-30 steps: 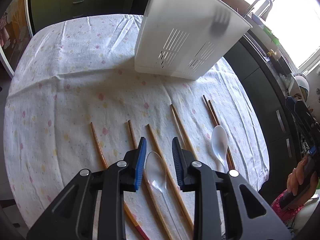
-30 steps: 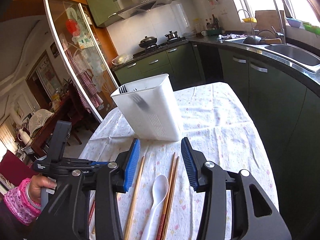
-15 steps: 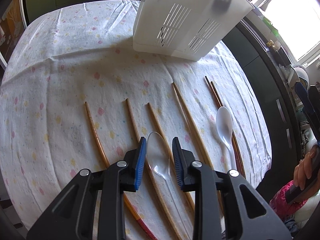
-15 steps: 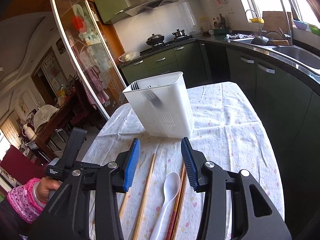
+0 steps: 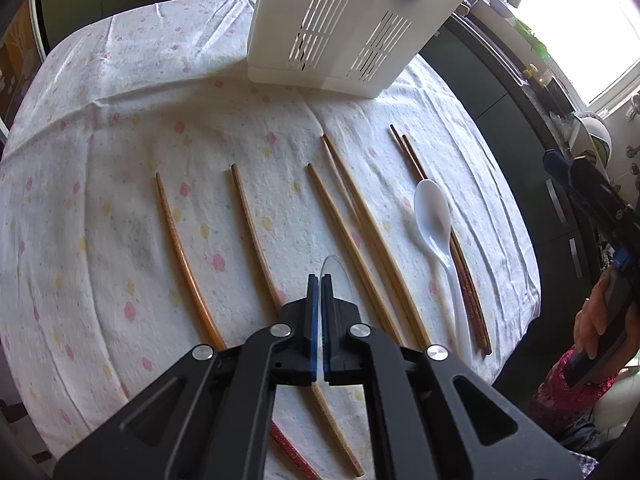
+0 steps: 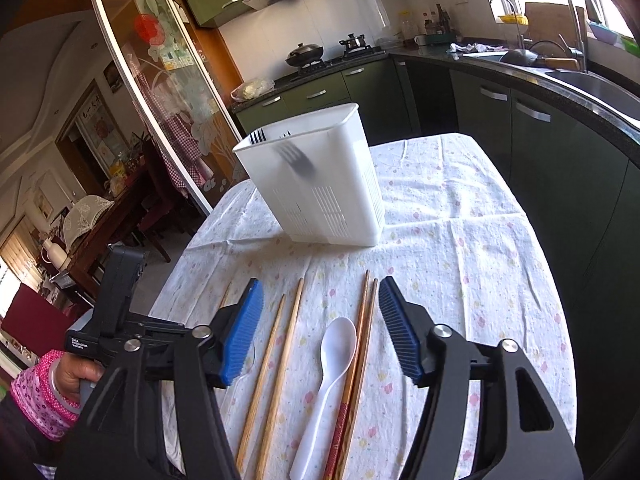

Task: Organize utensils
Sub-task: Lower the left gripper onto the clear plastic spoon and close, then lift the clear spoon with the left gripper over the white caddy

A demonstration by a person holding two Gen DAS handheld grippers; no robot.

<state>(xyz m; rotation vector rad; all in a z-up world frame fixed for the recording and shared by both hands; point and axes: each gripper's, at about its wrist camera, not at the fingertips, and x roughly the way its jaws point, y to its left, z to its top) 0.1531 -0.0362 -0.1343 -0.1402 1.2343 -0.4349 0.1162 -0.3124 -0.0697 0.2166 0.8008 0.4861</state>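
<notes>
The surface point(image 5: 120, 128) is a table under a white cloth dotted with small pink and yellow flowers, creased across its middle. It stands in a kitchen with dark green cabinets point(image 6: 532, 128), a dark counter with a sink and tap at the upper right of the right wrist view, a stove with two pots at the upper middle, and a glass sliding door point(image 6: 160, 92) at the left.

A white slotted utensil holder point(image 5: 344, 28) stands upright at the top middle of the left wrist view, with dark fork heads showing through its wall.

The left claw point(image 5: 319, 280) is clamped together on a clear plastic spoon point(image 5: 338, 276), low in the middle of the frame. The spoon's bowl pokes out beyond the fingertips, pointing up the frame toward the holder; its long axis runs along the claw's fingers.

Wooden chopsticks point(image 5: 248, 224) lie spread out on the cloth, their long axes running from the lower frame up toward the holder, tips fanning slightly apart. A white spoon point(image 5: 434, 216) lies at the right, bowl up the frame, handle down, touching a dark patterned chopstick pair point(image 5: 464, 272).

The right claw point(image 6: 320, 330) is opening, its blue pads wide apart above the white spoon and nearby chopsticks, pressing on nothing.
</notes>
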